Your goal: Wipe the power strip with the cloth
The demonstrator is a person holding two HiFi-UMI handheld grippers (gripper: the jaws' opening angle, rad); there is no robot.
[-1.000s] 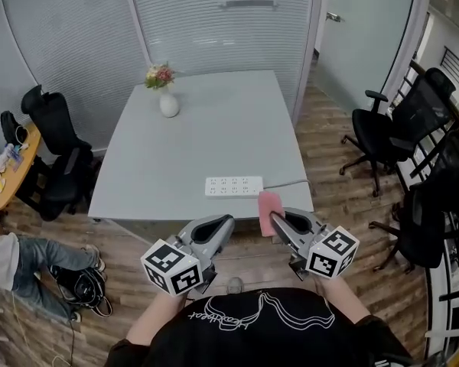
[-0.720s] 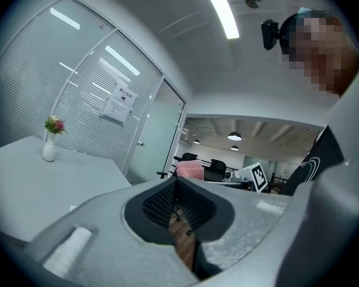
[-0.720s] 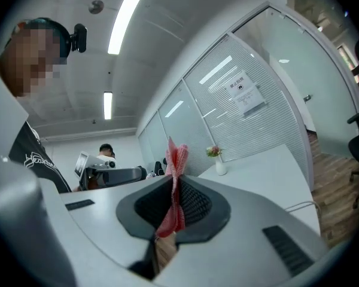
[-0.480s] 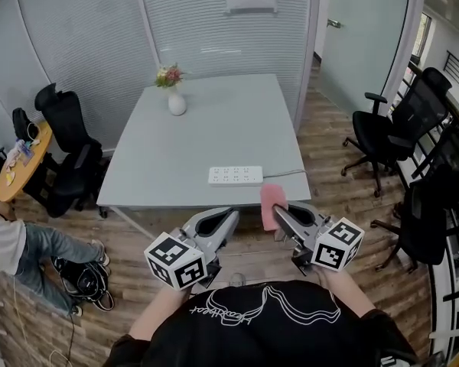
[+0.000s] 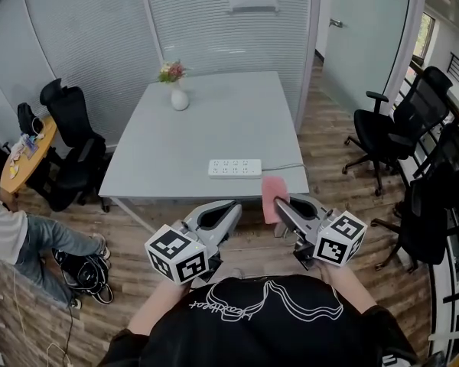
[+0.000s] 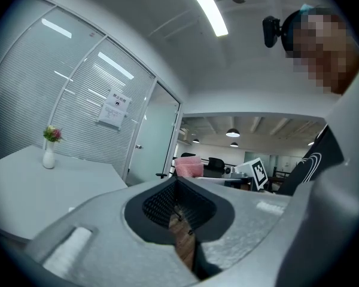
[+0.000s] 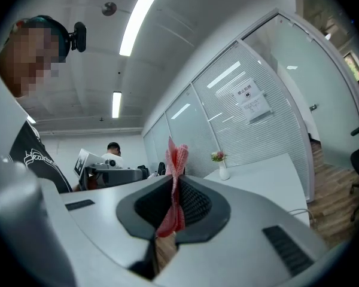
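A white power strip (image 5: 235, 167) lies near the front edge of the grey table (image 5: 176, 151), its cable running off to the right. My right gripper (image 5: 278, 206) is shut on a pink cloth (image 5: 272, 197), which stands up between the jaws just off the table's front right corner; the right gripper view shows the cloth (image 7: 175, 184) pinched in the closed jaws. My left gripper (image 5: 231, 209) is held in front of the table edge, its jaws shut with nothing in them. Both grippers stay short of the strip.
A white vase with flowers (image 5: 178, 94) stands at the table's far left. Black office chairs sit at the left (image 5: 73, 140) and right (image 5: 390, 132). A seated person (image 5: 15, 232) and a bag (image 5: 84, 281) are on the floor at the left. Glass partition walls close the back.
The head view has shifted a little, so the table and strip sit slightly higher and farther. Both grippers keep the same pose, the right still pinching the cloth.
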